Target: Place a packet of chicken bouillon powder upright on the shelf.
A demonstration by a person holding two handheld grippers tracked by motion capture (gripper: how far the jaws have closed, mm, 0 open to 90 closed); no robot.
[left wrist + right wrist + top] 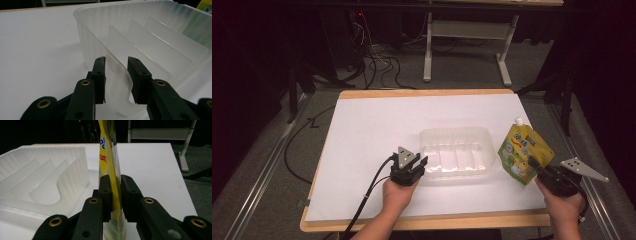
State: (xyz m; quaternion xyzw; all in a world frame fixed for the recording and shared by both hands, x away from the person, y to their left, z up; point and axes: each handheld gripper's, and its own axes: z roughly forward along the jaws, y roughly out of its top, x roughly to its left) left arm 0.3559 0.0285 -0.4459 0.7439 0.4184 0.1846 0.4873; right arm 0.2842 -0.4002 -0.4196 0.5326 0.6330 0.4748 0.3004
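The right gripper [542,169] is clamped on the yellow spouted pouch [525,152], held upright just beside the clear tray [456,136]. The left gripper [418,164] straddles the tray's near rim; whether it pinches, I cannot tell. Next, likely, lowering the pouch between the tray's dividers [160,56].

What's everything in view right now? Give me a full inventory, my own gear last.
Tray: one, clear plastic with ribbed dividers, centre of the sheet.
Pouch: one, yellow-green with white spout, held up right of the tray.
Sheet: one, white, covering the tabletop.
Table: one, light wood edge.
Desk frame: one, grey, on the floor behind.
Cables: several, black, on the floor behind.
Left gripper: black, jaws straddling the tray's near wall.
Right gripper: black, clamping the pouch.
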